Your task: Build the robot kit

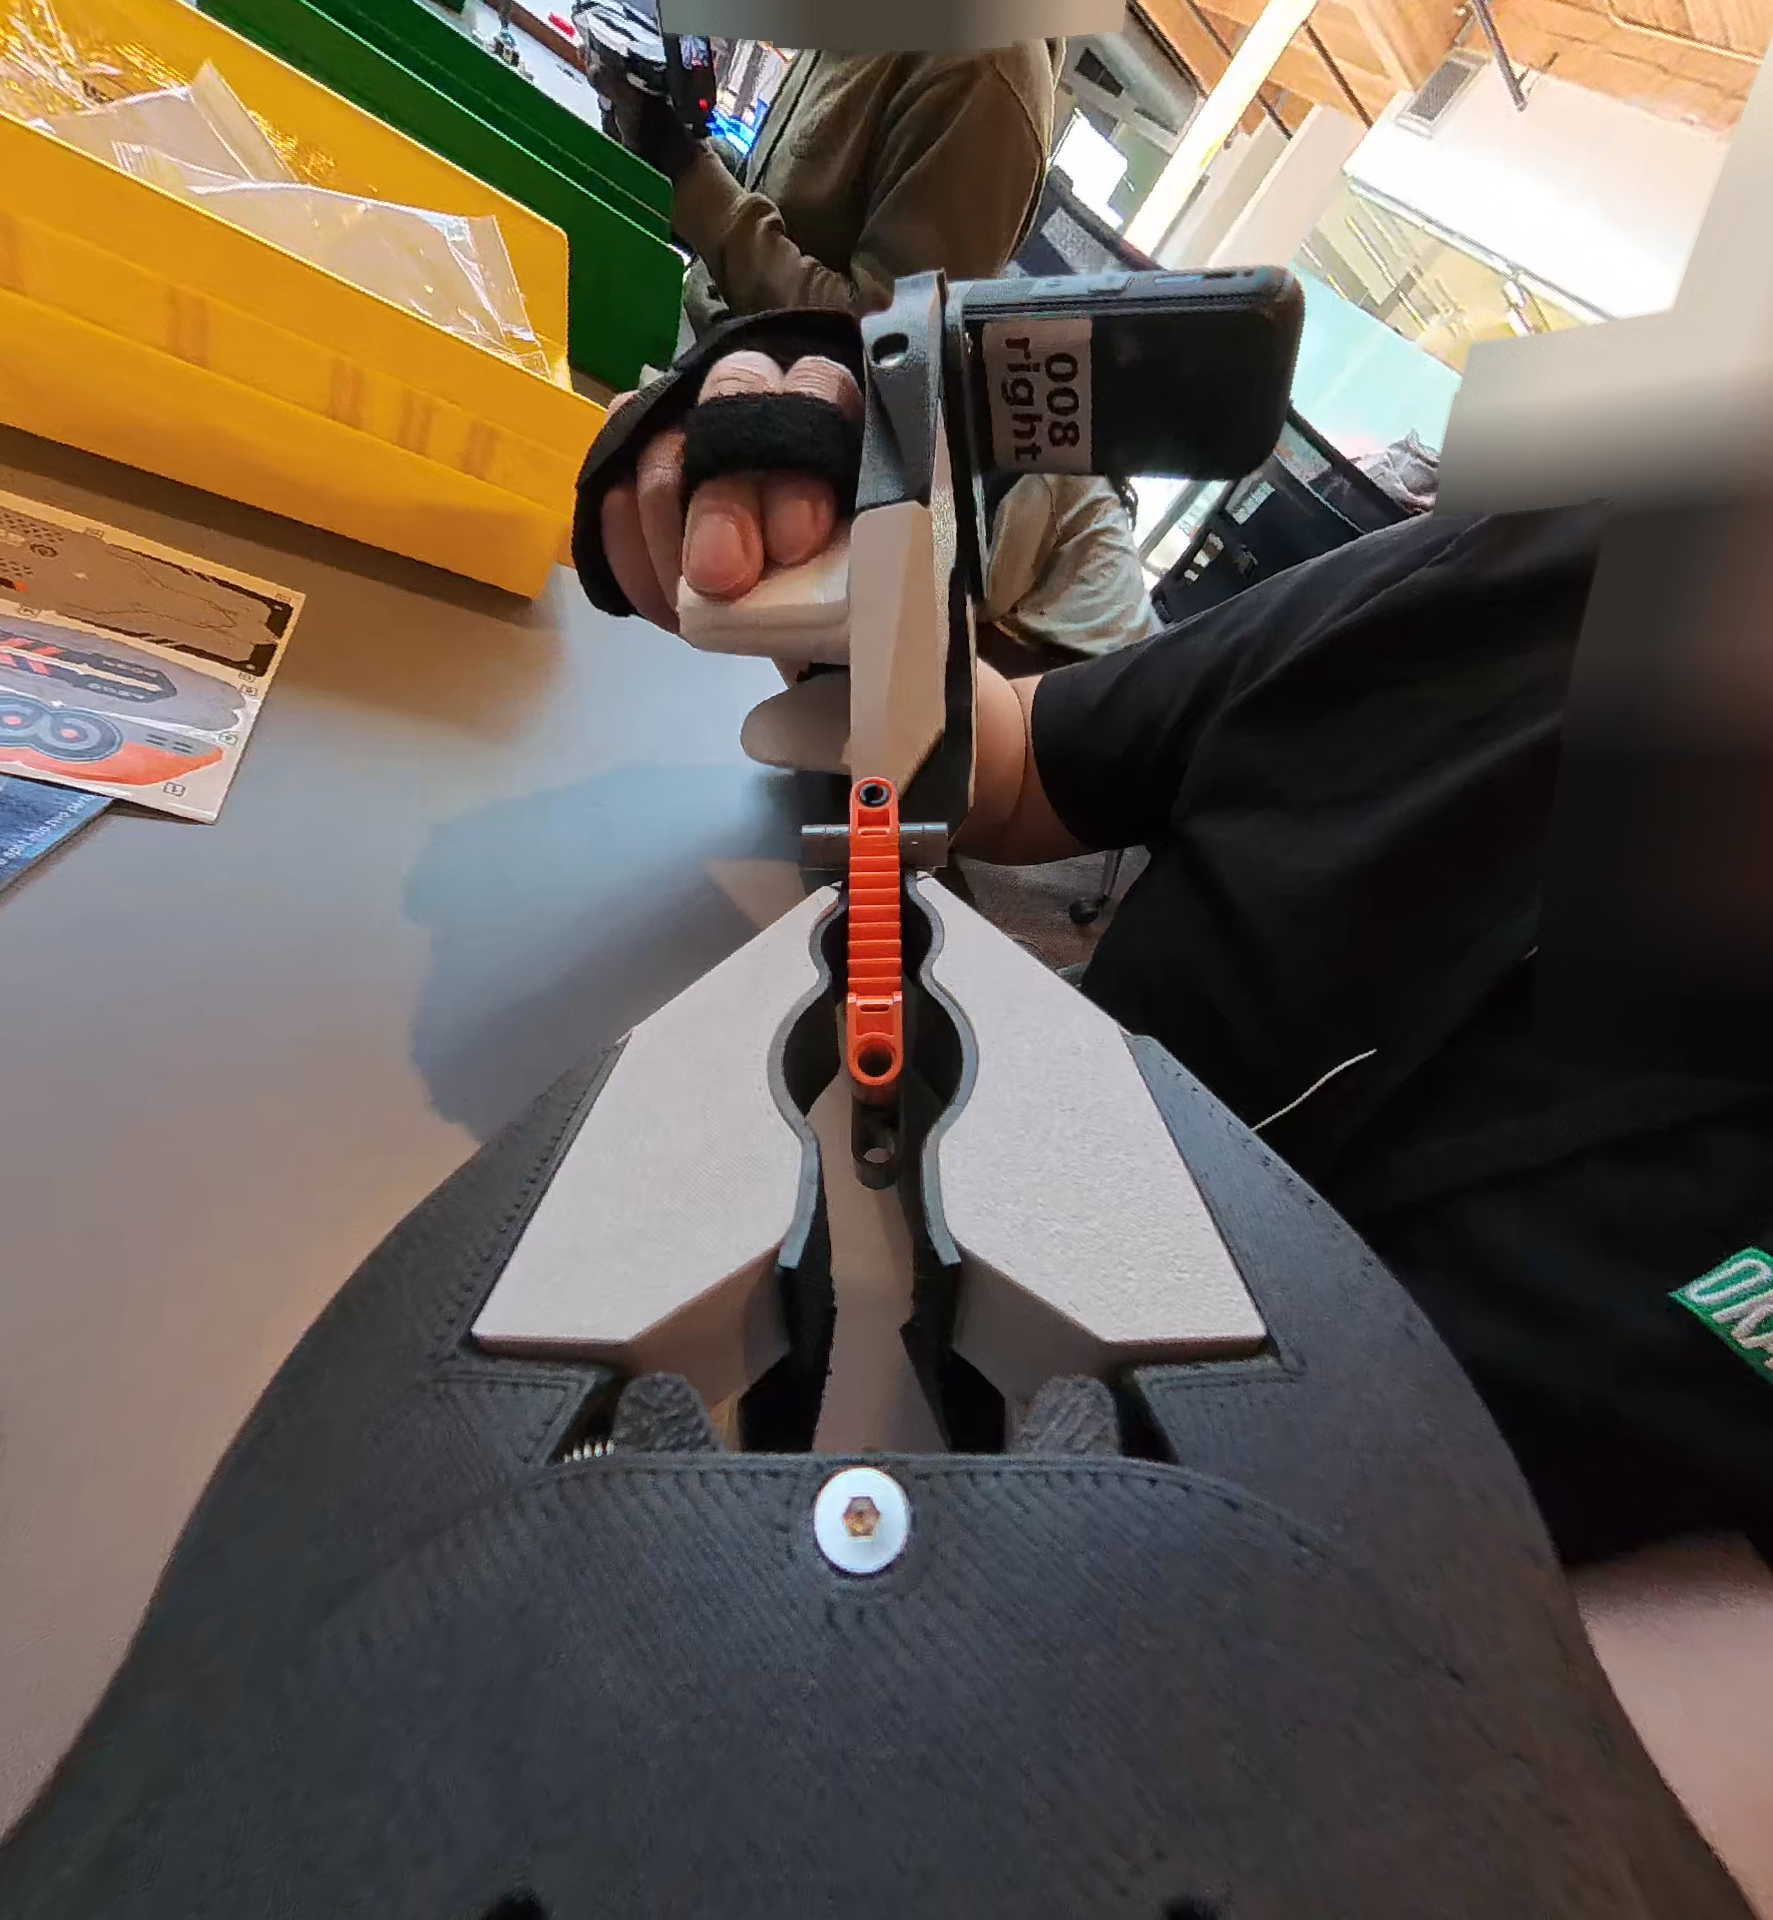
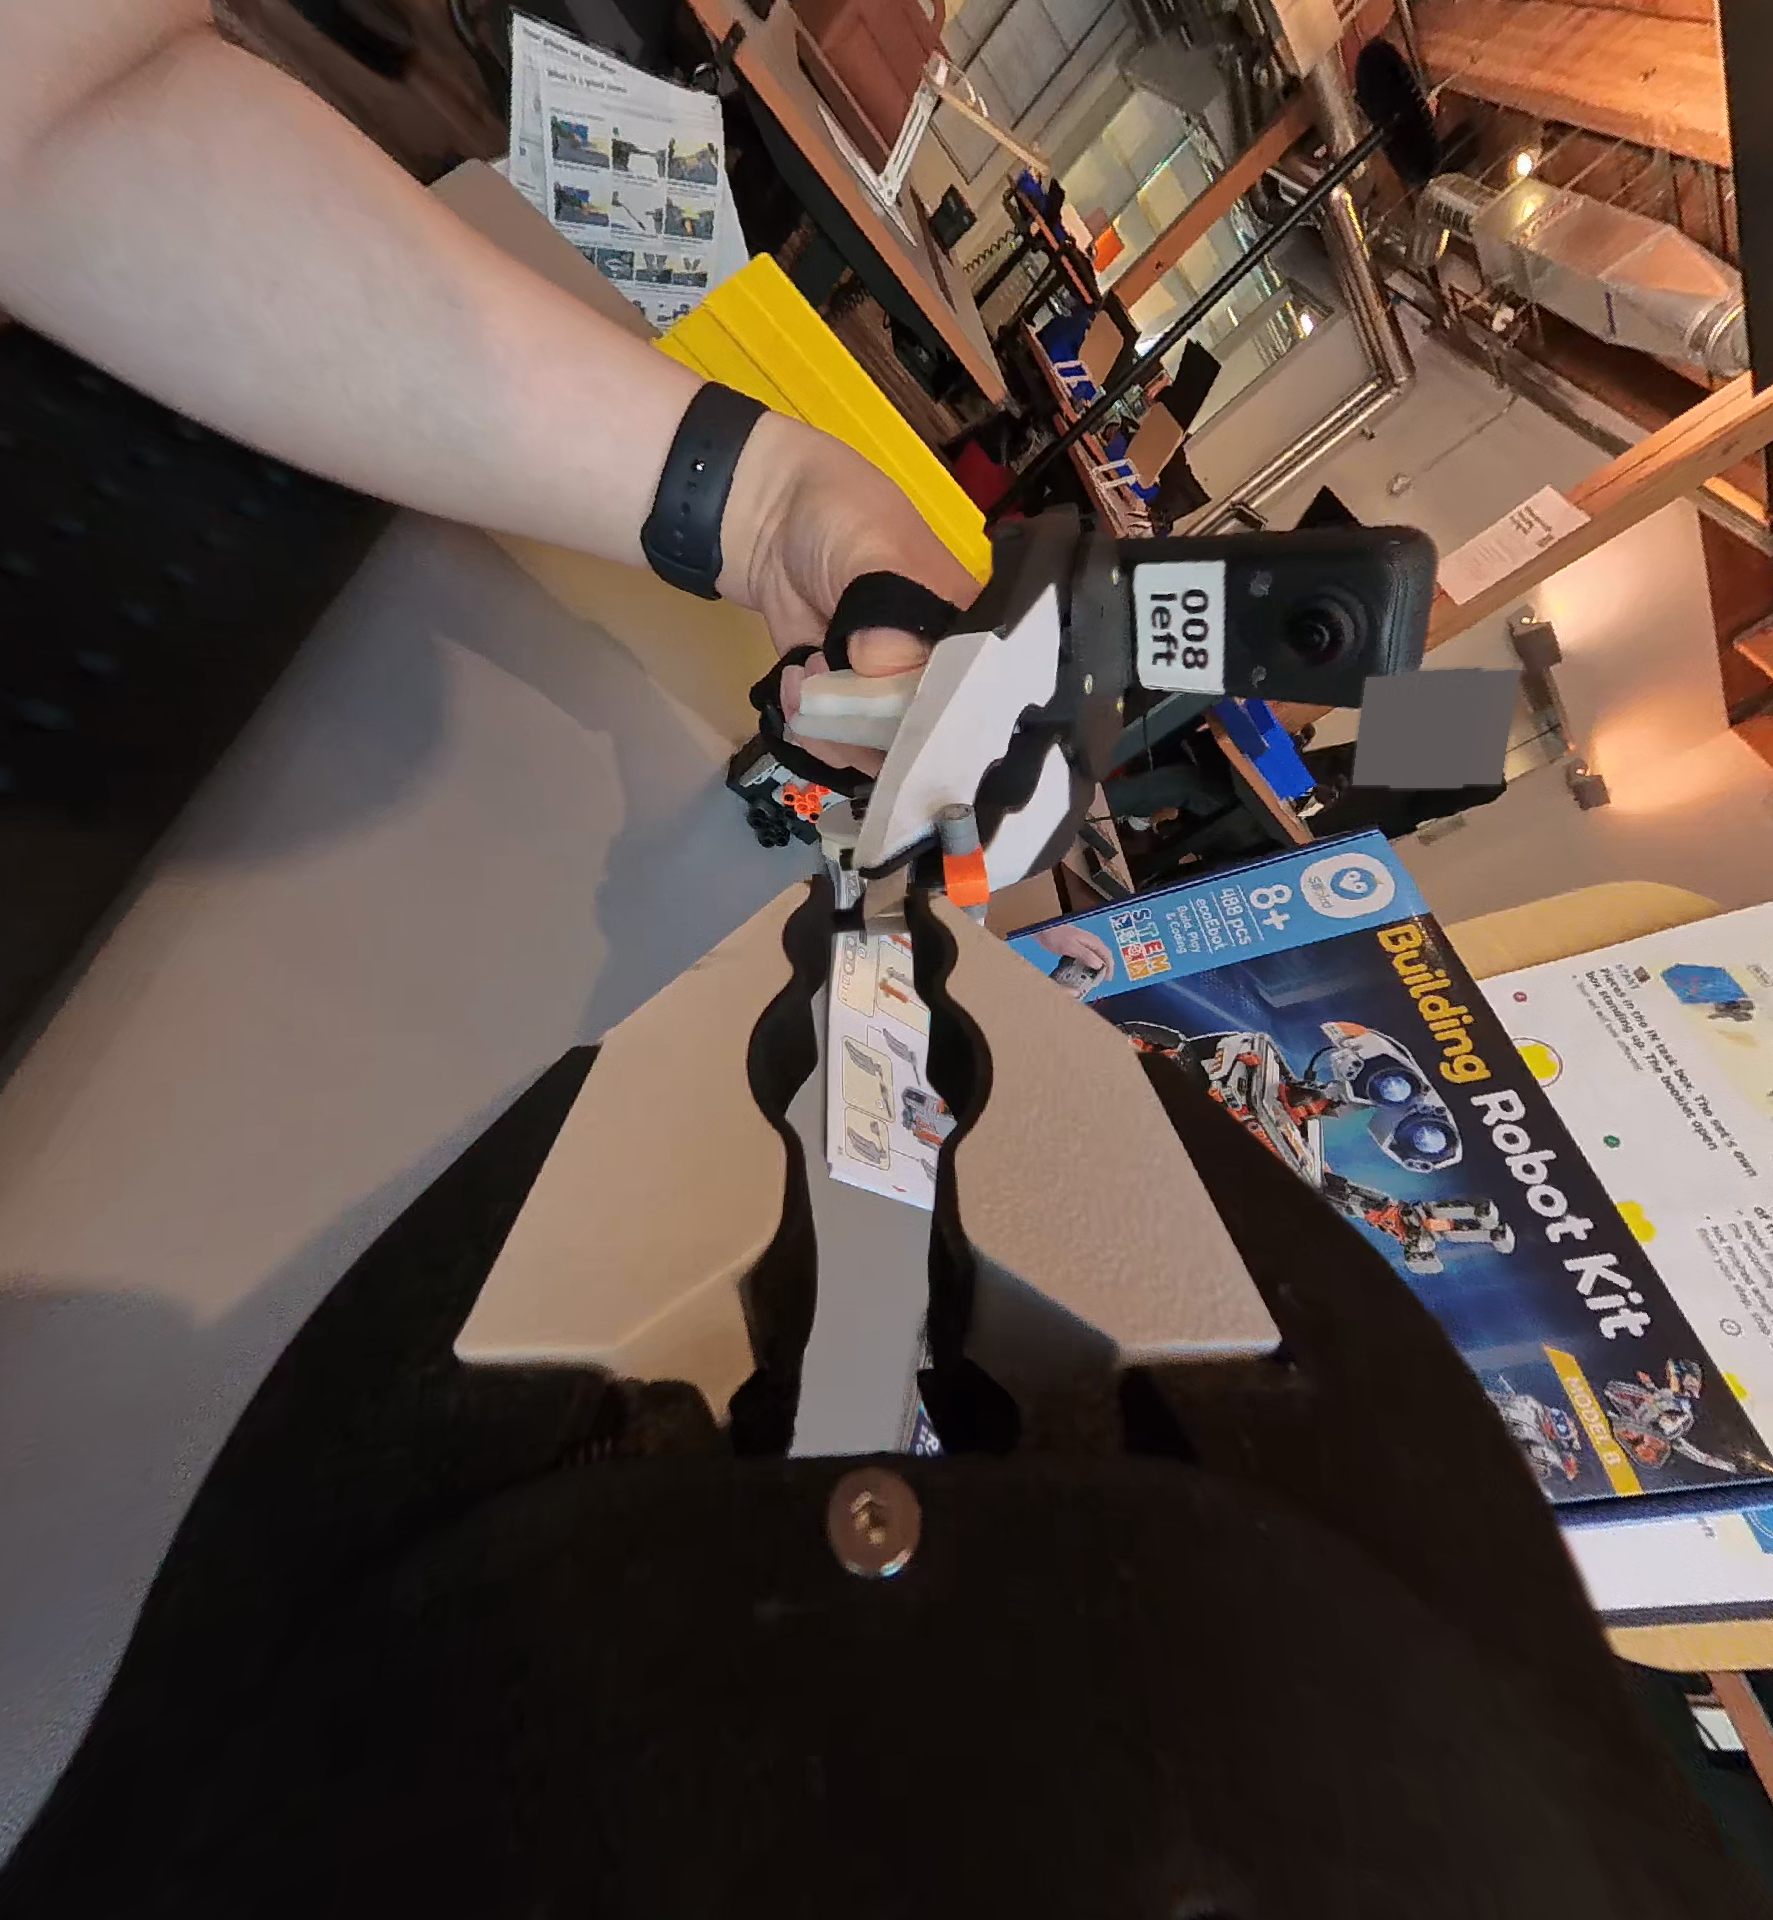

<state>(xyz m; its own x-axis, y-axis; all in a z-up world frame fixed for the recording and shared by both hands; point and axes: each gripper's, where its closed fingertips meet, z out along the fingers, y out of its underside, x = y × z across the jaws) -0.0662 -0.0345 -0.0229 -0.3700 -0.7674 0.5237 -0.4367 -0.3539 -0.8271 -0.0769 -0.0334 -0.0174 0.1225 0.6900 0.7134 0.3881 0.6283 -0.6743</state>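
My left gripper (image 1: 874, 899) is shut on an orange toothed beam (image 1: 874, 935), held lengthwise between its tan fingers (image 1: 695, 1143) above the grey table (image 1: 290, 987). A dark grey beam (image 1: 877, 1148) lies under it. A grey axle (image 1: 820, 844) crosses the beam's far hole. My right gripper (image 1: 903, 800) comes in from above, its tips at that axle. In the right wrist view the right gripper (image 2: 877, 899) has its jaws nearly closed on a small grey piece (image 2: 846, 883). Just beyond, the left gripper (image 2: 923, 842) holds the orange beam (image 2: 965, 875) with the axle end (image 2: 958, 828).
A yellow bin (image 1: 238, 343) of plastic bags and a green bin (image 1: 549, 156) stand at the back. A sticker sheet (image 1: 82, 675) lies left. A blue kit box (image 2: 1381, 1143), a booklet (image 2: 882, 1070) and a printed sheet (image 2: 1692, 1143) lie below. Another person (image 1: 861, 156) sits behind. The grippers are tip to tip, or close to it.
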